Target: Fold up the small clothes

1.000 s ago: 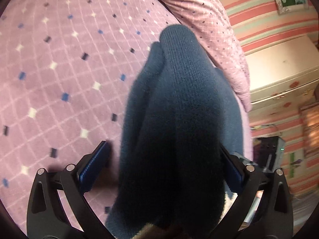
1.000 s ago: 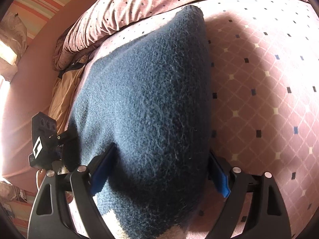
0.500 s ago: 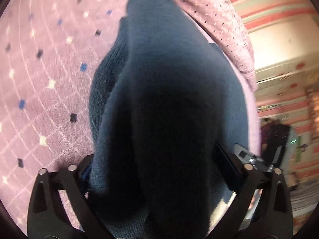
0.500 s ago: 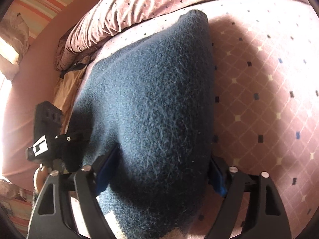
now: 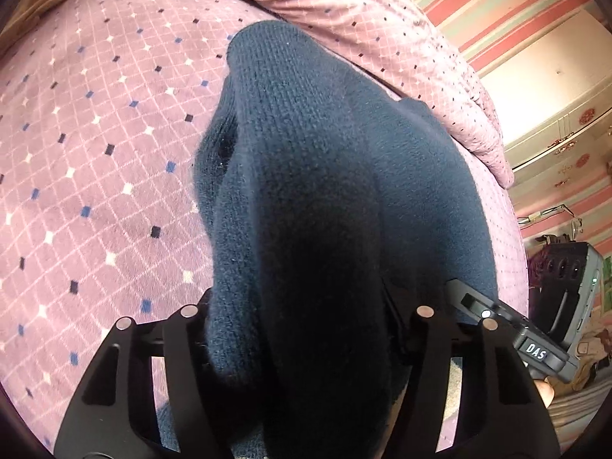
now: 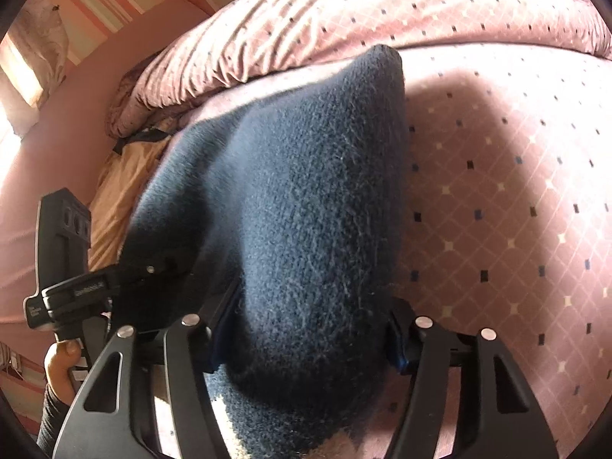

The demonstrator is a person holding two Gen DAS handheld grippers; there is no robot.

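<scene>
Got the navy knit sweater bunched up between both my grippers right now, sitting over the bed with the pinkish diamond-pattern cover. My left hand-held gripper has its jaws closed in on a thick fold of the sweater, fabric piled up so high in front of the camera that the fingertips themselves are buried under it. Same deal on the other side: my right hand-held gripper is clamped on another chunk of the sweater, with the blue pads only just peeking out at the fabric edge.

From the left wrist view the sweater rises to a rounded peak pointing away from me, toward the rumpled duvet that lies on the bed just beyond the sweater. In the right wrist view the sweater comes to a corner-ish tip close to the same duvet, and it throws a big shadow on the bed cover to the right of it.

Each camera catches the other gripper poking in beside the sweater: the right one at the lower right edge of the left view, the left one at the lower left of the right view. There's a cream cabinet past the duvet, against a striped wall.
</scene>
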